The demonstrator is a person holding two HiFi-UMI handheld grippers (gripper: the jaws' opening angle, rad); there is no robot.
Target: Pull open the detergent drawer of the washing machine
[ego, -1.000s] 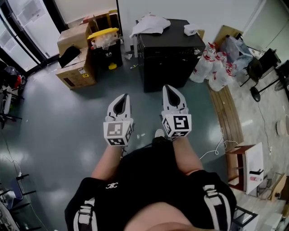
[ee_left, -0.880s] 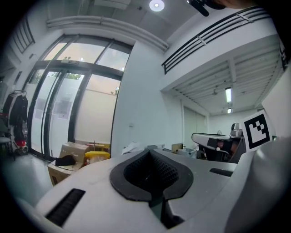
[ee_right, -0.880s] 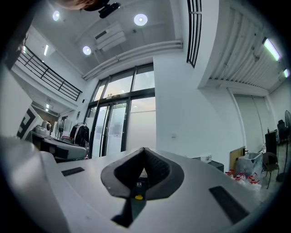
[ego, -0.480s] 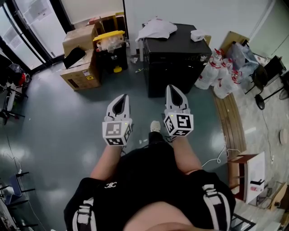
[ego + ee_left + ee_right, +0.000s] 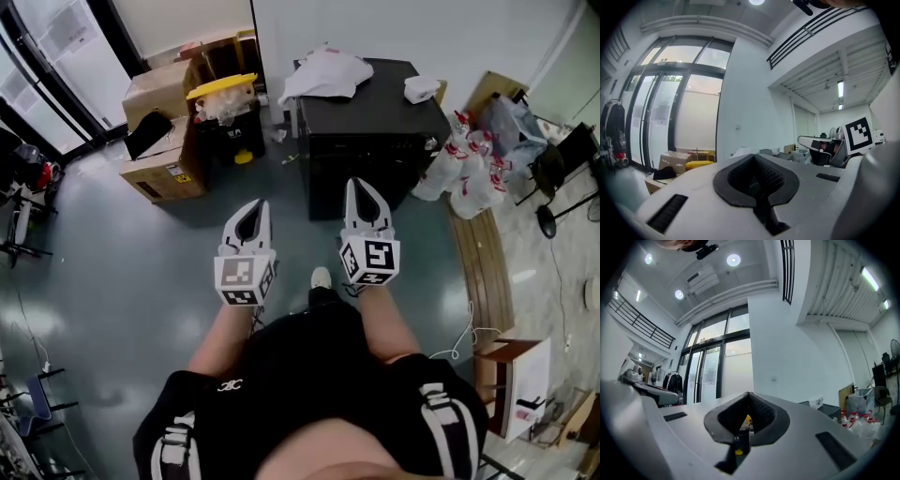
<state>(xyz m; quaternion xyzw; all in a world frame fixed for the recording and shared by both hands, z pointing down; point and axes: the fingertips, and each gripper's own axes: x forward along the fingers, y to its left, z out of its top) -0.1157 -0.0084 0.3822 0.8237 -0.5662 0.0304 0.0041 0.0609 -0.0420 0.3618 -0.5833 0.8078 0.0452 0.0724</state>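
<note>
Seen from steeply above, the washing machine shows mainly its top, partly under a white cloth, its front too foreshortened to tell a drawer, while the left gripper and right gripper block most of it in their own views.

Head view: high up, aimed steeply down past the torso at the floor, with left hand-held gripper and right hand-held gripper close below, mid-frame. Left gripper view: low along its own jaws, facing level toward the glass wall. Right gripper view: likewise, tipped slightly up. Shared by all 3: yellow-lidded bin. Shared by head and right gripper views: red-capped bags.
</note>
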